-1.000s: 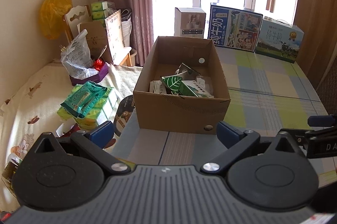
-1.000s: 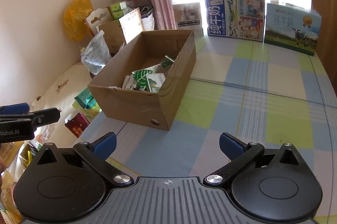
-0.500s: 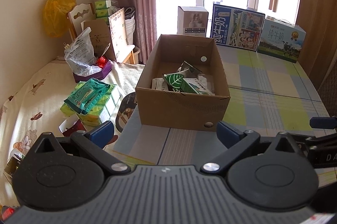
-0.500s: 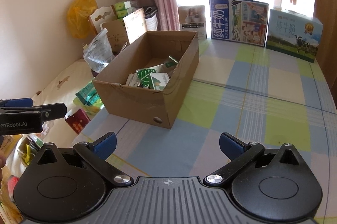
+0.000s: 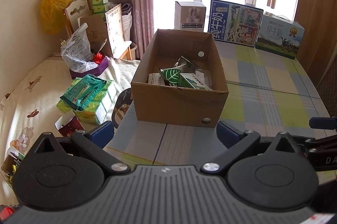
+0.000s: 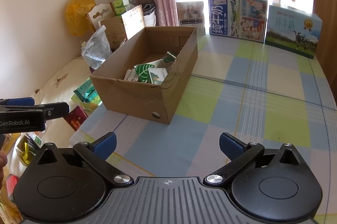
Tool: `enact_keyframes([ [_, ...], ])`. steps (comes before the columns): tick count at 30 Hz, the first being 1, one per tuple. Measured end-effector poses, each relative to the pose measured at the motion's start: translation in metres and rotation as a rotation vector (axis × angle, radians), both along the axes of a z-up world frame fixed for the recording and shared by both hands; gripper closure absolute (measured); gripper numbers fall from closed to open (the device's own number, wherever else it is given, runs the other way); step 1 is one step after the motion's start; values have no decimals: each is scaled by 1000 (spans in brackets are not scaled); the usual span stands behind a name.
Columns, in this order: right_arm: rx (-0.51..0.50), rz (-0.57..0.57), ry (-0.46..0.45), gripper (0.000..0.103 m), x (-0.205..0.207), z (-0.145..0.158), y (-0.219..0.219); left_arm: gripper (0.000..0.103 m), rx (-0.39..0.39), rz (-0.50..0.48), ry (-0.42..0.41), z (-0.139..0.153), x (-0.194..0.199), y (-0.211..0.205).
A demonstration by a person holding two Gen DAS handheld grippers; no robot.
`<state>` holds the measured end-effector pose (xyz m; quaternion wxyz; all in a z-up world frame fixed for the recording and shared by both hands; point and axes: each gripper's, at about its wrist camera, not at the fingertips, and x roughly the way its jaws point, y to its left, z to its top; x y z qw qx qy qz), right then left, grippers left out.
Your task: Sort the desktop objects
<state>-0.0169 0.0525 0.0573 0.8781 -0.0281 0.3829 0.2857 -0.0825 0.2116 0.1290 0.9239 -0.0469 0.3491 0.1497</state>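
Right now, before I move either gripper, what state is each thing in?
Left gripper: open, empty, above the near table edge.
Right gripper: open, empty, over the tablecloth.
Cardboard box: open-topped, upright on the table, partly filled.
Leaf-print packet: inside the box, tilted atop other packets.
Blue milk carton: upright at the table's far edge.
Green milk carton: upright beside it.
White box: upright behind the cardboard box.

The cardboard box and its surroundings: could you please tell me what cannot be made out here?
- Cardboard box: in both views its walls and the top packets hide the lower contents.
- Left gripper: cut off by the right-wrist frame edge.
- Packet print: too small to read.
- Red packet: partly behind the table edge.
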Motion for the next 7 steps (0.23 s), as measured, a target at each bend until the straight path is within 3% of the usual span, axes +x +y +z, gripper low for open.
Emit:
enact_keyframes([
  [7, 1, -6, 5, 2, 1, -4, -3, 1, 9, 4, -12, -4, -1, -2],
])
